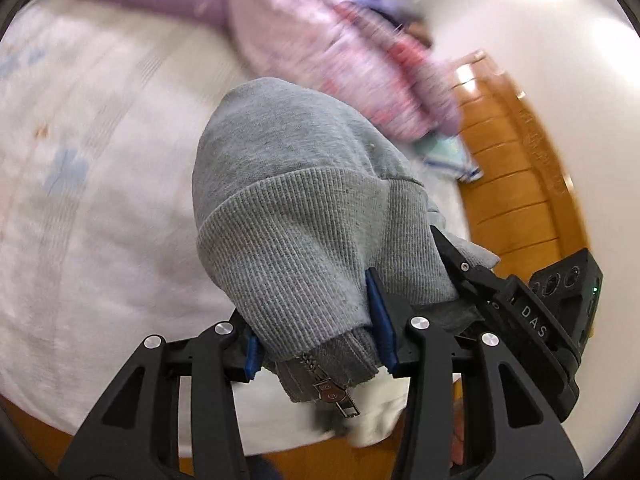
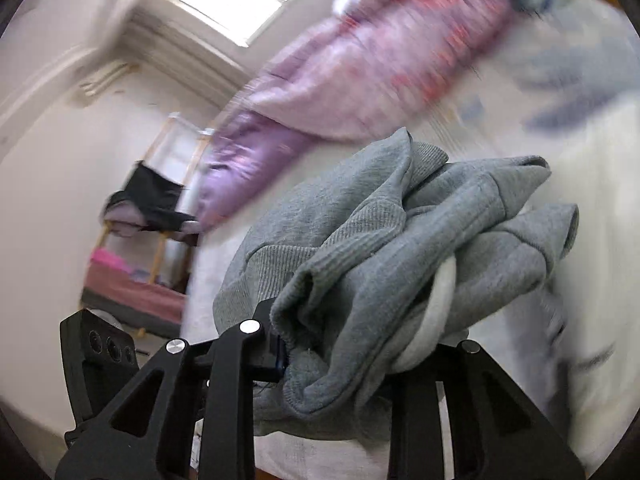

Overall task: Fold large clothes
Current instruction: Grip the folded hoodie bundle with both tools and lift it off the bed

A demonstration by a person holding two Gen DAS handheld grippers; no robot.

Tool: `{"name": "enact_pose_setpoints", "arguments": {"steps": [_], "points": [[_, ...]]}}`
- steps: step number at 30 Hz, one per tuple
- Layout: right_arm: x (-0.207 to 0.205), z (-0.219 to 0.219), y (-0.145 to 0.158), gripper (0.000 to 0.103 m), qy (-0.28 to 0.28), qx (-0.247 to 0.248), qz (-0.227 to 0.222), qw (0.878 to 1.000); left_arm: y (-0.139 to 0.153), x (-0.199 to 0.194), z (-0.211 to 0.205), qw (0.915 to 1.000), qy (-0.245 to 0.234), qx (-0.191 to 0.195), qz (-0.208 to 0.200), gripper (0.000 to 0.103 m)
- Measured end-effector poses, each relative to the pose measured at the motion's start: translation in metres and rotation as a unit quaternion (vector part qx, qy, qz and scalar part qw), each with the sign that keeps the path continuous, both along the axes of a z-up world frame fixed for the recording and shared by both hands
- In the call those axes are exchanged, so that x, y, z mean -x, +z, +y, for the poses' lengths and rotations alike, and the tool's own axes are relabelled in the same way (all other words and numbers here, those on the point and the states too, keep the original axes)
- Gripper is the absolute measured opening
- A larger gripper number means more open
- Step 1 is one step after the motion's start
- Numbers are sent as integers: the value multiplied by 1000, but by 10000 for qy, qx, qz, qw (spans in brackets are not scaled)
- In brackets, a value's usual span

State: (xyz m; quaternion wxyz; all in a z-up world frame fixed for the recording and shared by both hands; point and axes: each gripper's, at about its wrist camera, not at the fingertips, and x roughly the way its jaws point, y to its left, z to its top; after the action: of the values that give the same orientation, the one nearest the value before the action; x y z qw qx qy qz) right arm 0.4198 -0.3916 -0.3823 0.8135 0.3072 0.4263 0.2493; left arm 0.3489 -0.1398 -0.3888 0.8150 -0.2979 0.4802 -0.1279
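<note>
Our left claw (image 1: 320, 328) clamped on the ribbed hem of the grey hoodie (image 1: 288, 208), blue pads (image 1: 380, 320) pressing the fabric from both sides, our right claw (image 2: 344, 352) closed on a bunched fold, both raised above the bed

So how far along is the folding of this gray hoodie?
Nothing looks folded yet. The hoodie hangs bunched over the bed. In hand: the left gripper is shut on its ribbed hem by the zipper, and the right gripper has a wad of the fabric. Left to do: spread it flat on the bed, then fold it.
</note>
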Motion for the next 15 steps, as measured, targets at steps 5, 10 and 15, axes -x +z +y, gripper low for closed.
{"name": "enact_pose_setpoints", "arguments": {"steps": [5,10,15], "points": [[7,-86,73,24,-74,-185,-661,9976,72,1,-82,9973,-38,203,-704,43],[16,-188,128,24,-444,-30,-1086,9931,116,-1,-181,9890,-461,611,-1263,43],[6,-236,111,24,-558,188,-908,9941,89,-5,-233,9848,-558,1047,-1266,43]]}}
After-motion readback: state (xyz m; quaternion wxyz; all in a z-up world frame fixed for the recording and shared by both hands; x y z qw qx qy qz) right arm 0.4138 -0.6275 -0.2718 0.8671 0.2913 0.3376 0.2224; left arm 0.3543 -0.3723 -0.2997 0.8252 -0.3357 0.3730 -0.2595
